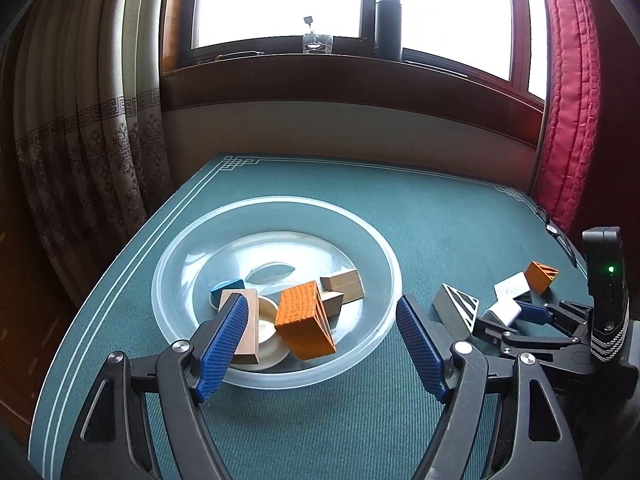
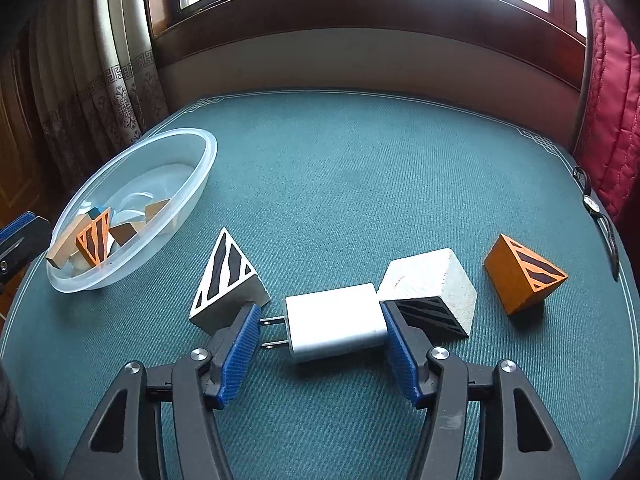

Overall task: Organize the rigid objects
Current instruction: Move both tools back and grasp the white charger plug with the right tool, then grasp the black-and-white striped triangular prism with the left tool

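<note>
My right gripper (image 2: 320, 314) is low over the green table, closed around a white plug charger (image 2: 336, 320): one blue pad meets the prong tips, the other its flat end. The charger lies on the cloth. A white zebra-striped wedge (image 2: 224, 280) sits just to its left, a white striped block (image 2: 432, 288) touches its right, and an orange striped wedge (image 2: 520, 276) lies farther right. My left gripper (image 1: 320, 304) hangs open above the clear plastic bowl (image 1: 280, 202). In the bowl lie an orange block (image 1: 304, 320), plain wooden blocks (image 1: 344, 284) and a blue piece (image 1: 226, 286).
A window sill with a dark flask (image 1: 388, 24) runs behind the table. Patterned curtains (image 1: 88, 152) hang at the left and a red quilted cloth (image 1: 572, 100) at the right. A wristwatch (image 2: 592, 204) lies at the table's right edge.
</note>
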`<state>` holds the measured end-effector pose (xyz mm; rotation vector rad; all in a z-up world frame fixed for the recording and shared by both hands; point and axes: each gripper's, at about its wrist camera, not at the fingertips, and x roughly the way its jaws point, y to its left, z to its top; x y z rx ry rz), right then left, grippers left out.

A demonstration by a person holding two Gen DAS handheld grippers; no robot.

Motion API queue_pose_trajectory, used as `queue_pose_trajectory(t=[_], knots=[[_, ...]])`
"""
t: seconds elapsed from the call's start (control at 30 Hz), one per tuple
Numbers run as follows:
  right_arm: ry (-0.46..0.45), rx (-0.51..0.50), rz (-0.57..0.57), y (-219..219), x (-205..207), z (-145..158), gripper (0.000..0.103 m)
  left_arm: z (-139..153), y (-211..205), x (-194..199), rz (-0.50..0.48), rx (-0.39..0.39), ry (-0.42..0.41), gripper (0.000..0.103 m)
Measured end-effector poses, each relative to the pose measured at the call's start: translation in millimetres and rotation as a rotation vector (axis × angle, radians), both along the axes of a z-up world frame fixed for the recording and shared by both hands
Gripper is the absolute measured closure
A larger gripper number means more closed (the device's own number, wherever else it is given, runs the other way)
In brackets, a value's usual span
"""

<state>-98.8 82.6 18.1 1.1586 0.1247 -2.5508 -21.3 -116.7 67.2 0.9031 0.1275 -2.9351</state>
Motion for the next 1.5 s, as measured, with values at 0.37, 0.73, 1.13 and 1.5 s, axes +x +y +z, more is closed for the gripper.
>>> queue_pose_trajectory(t=[0.37, 0.73, 1.13, 1.5], knots=[[-0.004, -0.026, -0.019, 23.5, 24.3, 1.7, 0.04, -7.9, 21.9, -2.3, -0.054, -0.014, -0.044, 0.026], [-0.007, -0.03, -0.06, 59.3, 46.4, 0.4, 0.039, -17.9, 64.6, -13.5, -0.131, -0.028, -0.115, 0.026], [-0.006, -0.033, -0.093, 78.8, 53.6, -2.1, 0.039, -27.8, 103.7, -44.9, -0.158, -0.021, -0.18, 0.026], [-0.007, -0.046, -0.092, 81.7, 53.5, -3.7, 0.039, -43.2, 127.9, -69.0, -0.164, -0.063, -0.212, 0.027]])
